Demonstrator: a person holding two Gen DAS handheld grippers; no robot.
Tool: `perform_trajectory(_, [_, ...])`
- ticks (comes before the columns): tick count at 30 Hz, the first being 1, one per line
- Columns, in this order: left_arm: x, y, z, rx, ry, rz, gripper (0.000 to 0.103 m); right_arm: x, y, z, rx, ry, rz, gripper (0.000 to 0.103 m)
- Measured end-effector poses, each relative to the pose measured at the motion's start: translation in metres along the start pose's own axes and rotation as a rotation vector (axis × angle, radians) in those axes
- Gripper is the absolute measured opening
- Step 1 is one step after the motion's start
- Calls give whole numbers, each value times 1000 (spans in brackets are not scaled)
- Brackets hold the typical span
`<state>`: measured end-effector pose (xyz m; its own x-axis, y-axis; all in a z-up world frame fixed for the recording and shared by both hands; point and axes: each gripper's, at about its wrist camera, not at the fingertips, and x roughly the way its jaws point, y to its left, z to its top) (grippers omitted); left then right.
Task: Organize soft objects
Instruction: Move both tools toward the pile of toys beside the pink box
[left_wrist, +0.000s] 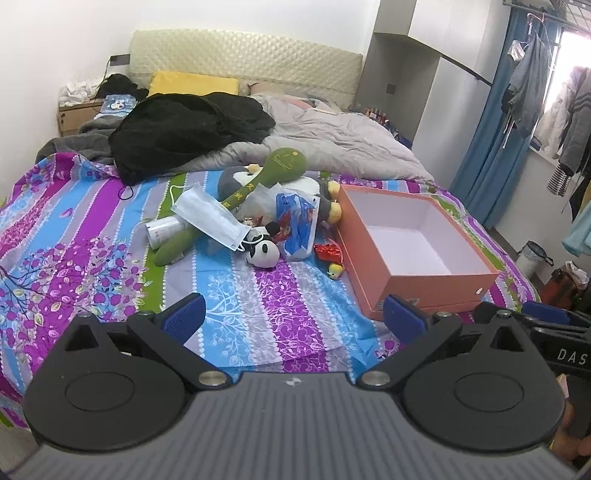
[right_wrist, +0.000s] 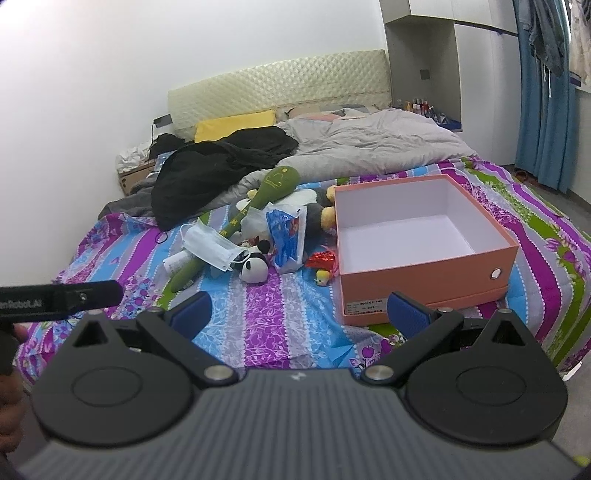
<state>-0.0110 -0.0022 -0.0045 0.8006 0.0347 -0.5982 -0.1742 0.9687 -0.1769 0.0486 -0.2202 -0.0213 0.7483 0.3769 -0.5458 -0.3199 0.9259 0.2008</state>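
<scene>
Left gripper (left_wrist: 293, 319): jaws spread wide, nothing held, hovering over the bedspread (left_wrist: 258, 295) short of the pile. Right gripper (right_wrist: 299, 314): likewise wide and empty, low over the sheet, near the front corner of the orange box (right_wrist: 428, 273). Box is open, white inside, nothing in it. Soft things lie heaped just left of the box: panda plush (left_wrist: 263, 253) nearest, small, round, free at the pile's front edge; long green plush (left_wrist: 255, 188) lying diagonally, head up by the grey duvet (left_wrist: 332, 133), tail by a white can (left_wrist: 162, 229); a face mask (left_wrist: 210, 218) draped across it; a grey plush with yellow feet (left_wrist: 328, 205) against the box wall, partly under a blue-and-white plastic bag (left_wrist: 297, 221). Judgement: nothing sorted yet; first pick pending. Best start looks like the panda — approach from above, close on its body, avoid snagging the mask loop touching it. Small yellow toy (left_wrist: 335, 271) and red wrapper (left_wrist: 328, 252) sit beside the box.
</scene>
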Motion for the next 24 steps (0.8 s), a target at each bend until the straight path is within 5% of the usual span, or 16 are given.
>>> perform_trajectory(24, [2,6,1,-13,12,4,103,9,2,-6,-18,25,-7,103])
